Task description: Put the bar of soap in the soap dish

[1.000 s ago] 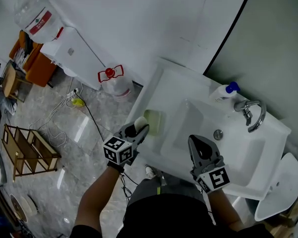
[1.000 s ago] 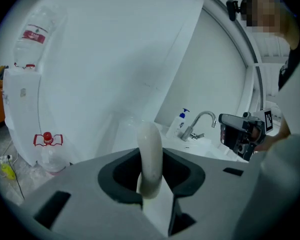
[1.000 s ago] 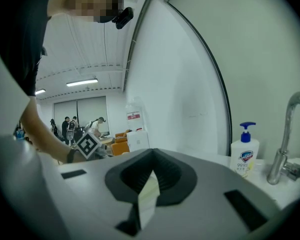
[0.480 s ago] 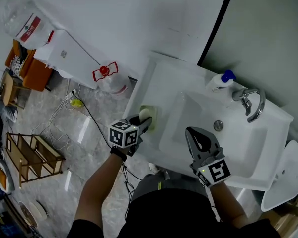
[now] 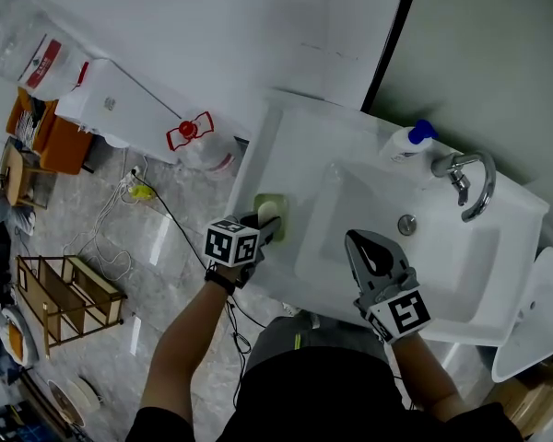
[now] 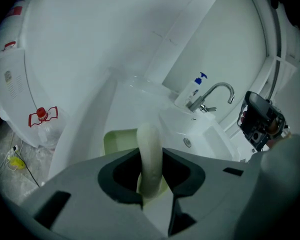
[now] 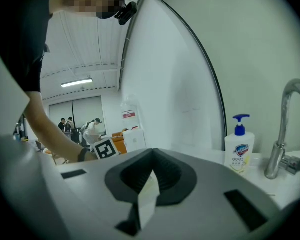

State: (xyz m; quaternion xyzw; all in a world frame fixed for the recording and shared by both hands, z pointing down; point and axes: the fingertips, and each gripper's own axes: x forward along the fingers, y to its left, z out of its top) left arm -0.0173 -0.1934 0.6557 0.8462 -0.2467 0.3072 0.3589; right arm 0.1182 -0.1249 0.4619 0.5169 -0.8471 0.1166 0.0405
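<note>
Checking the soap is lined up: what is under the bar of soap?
The green soap dish lies under the soap, gripped on edge by the left tongs. The tongs cover its lower end, so contact can't be seen.

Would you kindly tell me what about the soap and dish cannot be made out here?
- The bar of soap, lower end: in the left gripper view it is hidden behind the left gripper, so contact with the soap dish is unclear.
- The dish's floor: in the head view it is mostly covered by that gripper and the soap.

Cream soap bar (image 6: 150, 151) — pale green soap dish (image 6: 117, 140); white sink (image 5: 286, 145); blue-capped bottle (image 5: 404, 144).
</note>
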